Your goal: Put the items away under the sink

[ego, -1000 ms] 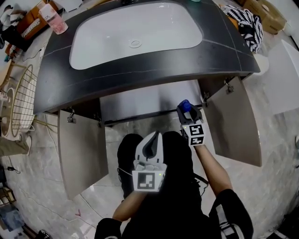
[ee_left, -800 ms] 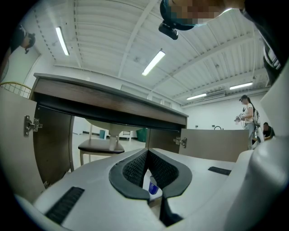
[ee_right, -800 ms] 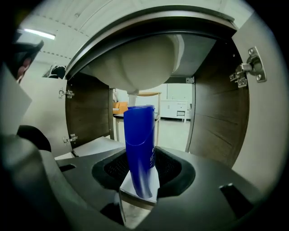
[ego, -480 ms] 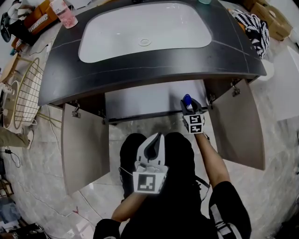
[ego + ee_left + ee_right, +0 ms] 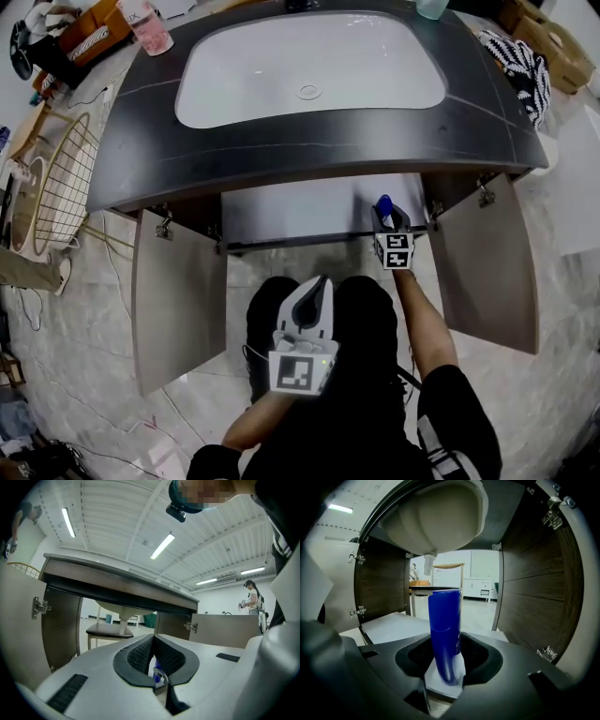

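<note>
edging farther under the sink (image 5: pixel 234 70), right tongs (image 5: pixel 384 212) grip blue bottle (image 5: pixel 445 630).

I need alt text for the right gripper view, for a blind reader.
The right hand-held gripper holds a blue bottle between its jaws, at the mouth of an open cabinet. The pale underside of a sink and its drain pipe hang above, with dark wooden walls on both sides.
</note>
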The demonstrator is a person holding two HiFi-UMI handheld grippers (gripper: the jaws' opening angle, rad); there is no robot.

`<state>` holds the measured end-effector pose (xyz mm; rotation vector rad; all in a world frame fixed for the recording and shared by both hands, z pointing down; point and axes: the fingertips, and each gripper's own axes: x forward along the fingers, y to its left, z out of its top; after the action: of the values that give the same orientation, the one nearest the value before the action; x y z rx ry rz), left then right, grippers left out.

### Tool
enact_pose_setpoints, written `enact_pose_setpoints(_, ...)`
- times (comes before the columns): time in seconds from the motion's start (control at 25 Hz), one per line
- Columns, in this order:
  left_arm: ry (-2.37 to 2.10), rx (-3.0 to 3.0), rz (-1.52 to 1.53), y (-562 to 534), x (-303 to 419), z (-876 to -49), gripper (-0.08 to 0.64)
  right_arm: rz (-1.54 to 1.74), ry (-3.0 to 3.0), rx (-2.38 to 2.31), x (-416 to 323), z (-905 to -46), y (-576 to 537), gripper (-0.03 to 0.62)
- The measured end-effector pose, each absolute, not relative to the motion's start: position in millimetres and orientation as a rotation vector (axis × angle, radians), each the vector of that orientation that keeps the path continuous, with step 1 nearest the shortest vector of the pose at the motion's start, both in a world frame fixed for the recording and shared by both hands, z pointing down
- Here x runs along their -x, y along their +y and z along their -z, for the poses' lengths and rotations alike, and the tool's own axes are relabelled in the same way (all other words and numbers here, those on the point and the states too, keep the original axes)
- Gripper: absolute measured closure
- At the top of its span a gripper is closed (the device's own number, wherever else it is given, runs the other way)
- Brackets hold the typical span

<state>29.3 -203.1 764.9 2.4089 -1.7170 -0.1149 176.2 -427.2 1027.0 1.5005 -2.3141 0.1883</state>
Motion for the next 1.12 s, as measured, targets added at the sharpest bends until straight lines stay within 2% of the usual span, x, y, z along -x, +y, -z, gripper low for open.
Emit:
enact_pose_setpoints(0.84,-1.687,-2.411,0.119,-216.2,-9.6,-772.8,0.545,-0.277,-2.239,-1.512,-170.9,-1046.9,-444.0,0.431)
enact_pose_setpoints(1.0,-1.672,-2.424,0.124,-216.5,-9.4,-773.5,0.545,-0.303,-2.223,-1.498,-170.1,-1048.7,-441.4,0.382)
enact_pose_setpoints(1.12,-1.650,-2.433,0.125,-217.7,-11.4,-775.1,0.545,-0.311,-2.214,-1.489,-169.9,-1049.8,-440.9,0.377)
